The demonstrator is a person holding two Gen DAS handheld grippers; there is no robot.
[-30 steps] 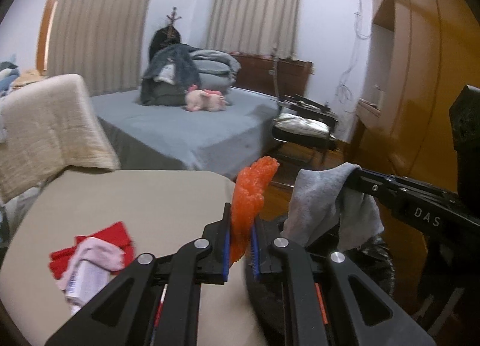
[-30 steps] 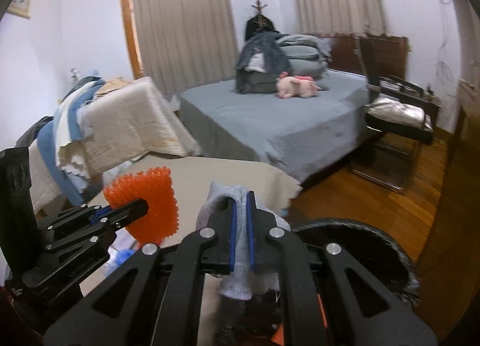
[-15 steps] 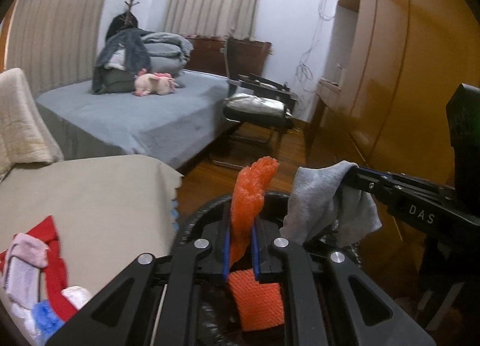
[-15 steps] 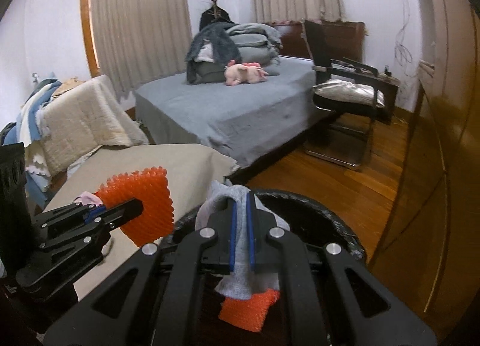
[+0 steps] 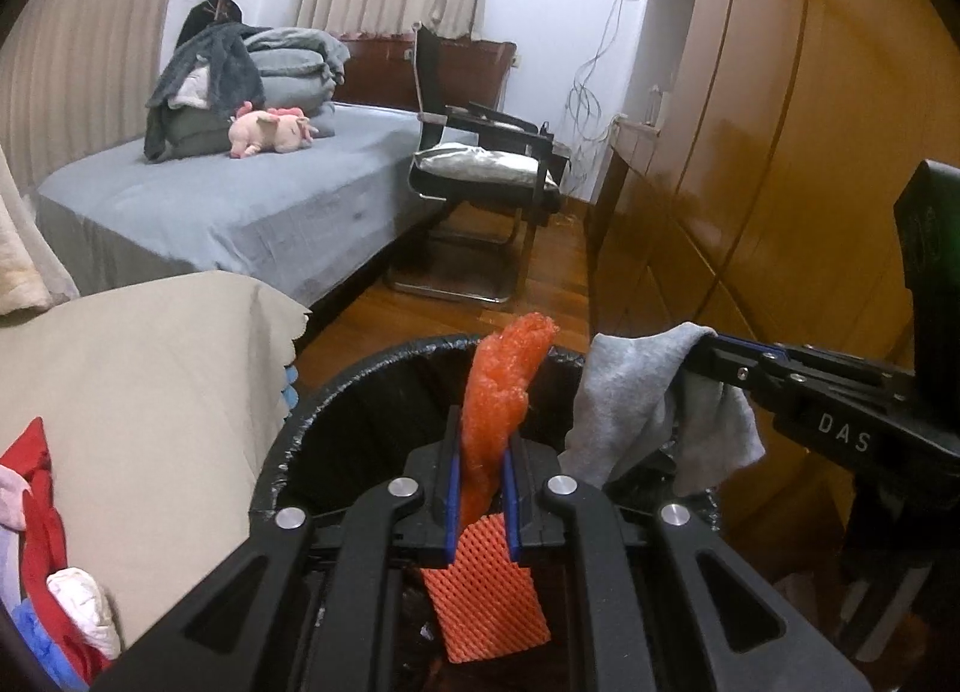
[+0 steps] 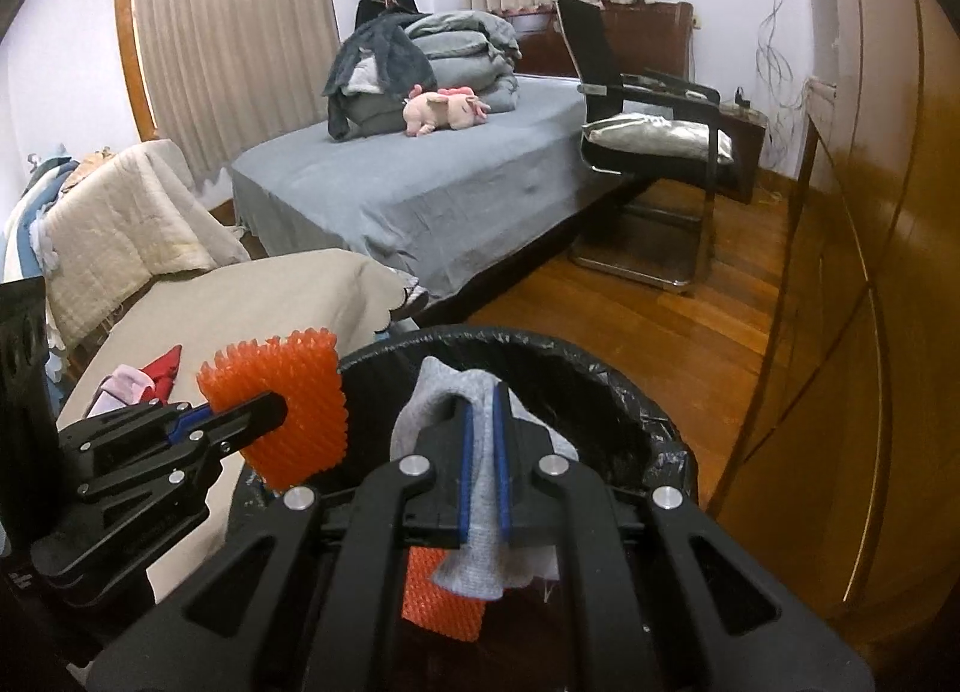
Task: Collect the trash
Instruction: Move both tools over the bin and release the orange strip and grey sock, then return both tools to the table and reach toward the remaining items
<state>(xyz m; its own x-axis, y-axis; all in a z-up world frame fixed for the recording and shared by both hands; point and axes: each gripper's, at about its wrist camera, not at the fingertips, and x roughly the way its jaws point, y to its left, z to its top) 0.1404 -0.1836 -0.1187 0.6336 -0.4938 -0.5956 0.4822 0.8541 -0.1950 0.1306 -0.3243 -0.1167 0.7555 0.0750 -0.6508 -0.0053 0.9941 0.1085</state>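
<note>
**2 pieces of trash held over the bin**

A pile of clothes (image 5: 42,560) lies on the counter (image 5: 150,392) by its left edge. The left gripper (image 5: 483,488) has its fingers clamped on an orange foam net (image 5: 498,392). The right gripper (image 6: 483,470) has its fingers clamped on a gray cloth (image 6: 474,548). Both hang over the black trash bin (image 6: 630,392), just past the counter's right edge. Another orange net (image 5: 486,590) lies inside the bin.

The bin (image 6: 636,386) wears a crinkled, glossy black plastic liner. Above it the left claw (image 5: 483,503), matt black plastic, pinches orange foam netting (image 5: 501,392); beside it hangs soft grey knit cloth (image 5: 630,398), perhaps a sock. Behind the bin, glossy wooden floor (image 6: 690,320).
</note>
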